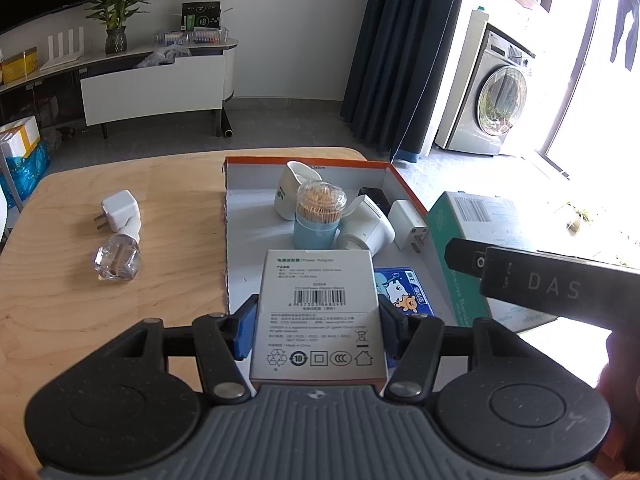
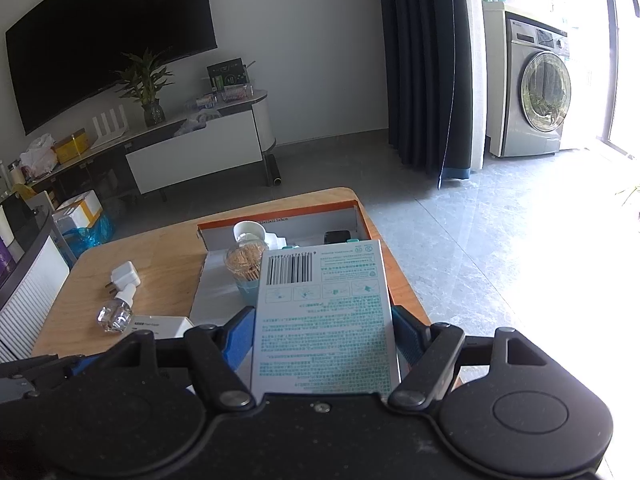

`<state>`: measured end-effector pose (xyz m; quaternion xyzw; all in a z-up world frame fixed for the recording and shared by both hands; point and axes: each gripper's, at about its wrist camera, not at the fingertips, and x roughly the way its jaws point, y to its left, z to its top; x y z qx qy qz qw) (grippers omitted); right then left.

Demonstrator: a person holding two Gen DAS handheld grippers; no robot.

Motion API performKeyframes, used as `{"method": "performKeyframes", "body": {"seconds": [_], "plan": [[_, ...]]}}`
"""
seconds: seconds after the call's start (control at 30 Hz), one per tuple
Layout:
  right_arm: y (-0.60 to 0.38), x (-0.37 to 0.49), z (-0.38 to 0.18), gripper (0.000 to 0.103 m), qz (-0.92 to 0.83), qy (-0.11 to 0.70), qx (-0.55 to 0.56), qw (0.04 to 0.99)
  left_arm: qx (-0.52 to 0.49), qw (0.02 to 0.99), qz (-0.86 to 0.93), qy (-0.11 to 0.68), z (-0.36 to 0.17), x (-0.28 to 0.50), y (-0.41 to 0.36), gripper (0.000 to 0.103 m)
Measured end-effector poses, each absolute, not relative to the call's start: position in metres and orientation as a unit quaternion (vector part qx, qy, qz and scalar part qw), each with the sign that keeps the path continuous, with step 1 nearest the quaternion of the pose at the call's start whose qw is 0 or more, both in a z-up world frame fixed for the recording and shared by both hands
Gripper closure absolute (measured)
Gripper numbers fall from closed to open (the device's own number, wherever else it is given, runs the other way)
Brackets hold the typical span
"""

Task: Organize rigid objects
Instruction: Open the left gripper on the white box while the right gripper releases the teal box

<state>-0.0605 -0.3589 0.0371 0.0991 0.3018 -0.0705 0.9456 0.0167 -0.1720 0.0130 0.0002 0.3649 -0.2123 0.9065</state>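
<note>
My left gripper [image 1: 318, 322] is shut on a white power adapter box [image 1: 318, 300], held over the near part of an orange-rimmed cardboard tray [image 1: 304, 160]. My right gripper [image 2: 324, 330] is shut on a white and teal printed box [image 2: 324, 312], held above the tray's right side; that box also shows in the left wrist view [image 1: 472, 220]. In the tray are a toothpick jar [image 1: 320, 212], a white cup [image 1: 294, 192], a white cylinder device [image 1: 368, 226], a white plug [image 1: 408, 220], a black item [image 1: 374, 196] and a blue pack [image 1: 404, 290].
On the wooden table [image 1: 120, 300] left of the tray lie a white plug adapter [image 1: 120, 210] and a clear glass bottle [image 1: 118, 258]. A TV stand [image 1: 152, 88], dark curtain [image 1: 404, 52] and washing machine [image 1: 496, 100] stand beyond the table.
</note>
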Motion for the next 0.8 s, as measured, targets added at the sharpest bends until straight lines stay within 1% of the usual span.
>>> {"method": "performKeyframes", "body": {"seconds": [0.4,0.5,0.8], "plan": [[-0.363,-0.047,0.028,0.017,-0.070,0.317,0.099,0.941,0.000,0.899,-0.215,0.381,0.005,0.026,-0.180,0.043],[-0.364,-0.043,0.030,0.019,-0.067,0.308,0.098,0.944,0.001,0.898,-0.217,0.383,0.003,0.030,-0.183,0.043],[-0.372,-0.037,0.035,0.019,-0.071,0.291,0.106,0.948,0.000,0.892,-0.217,0.396,-0.004,0.038,-0.186,0.043]]}}
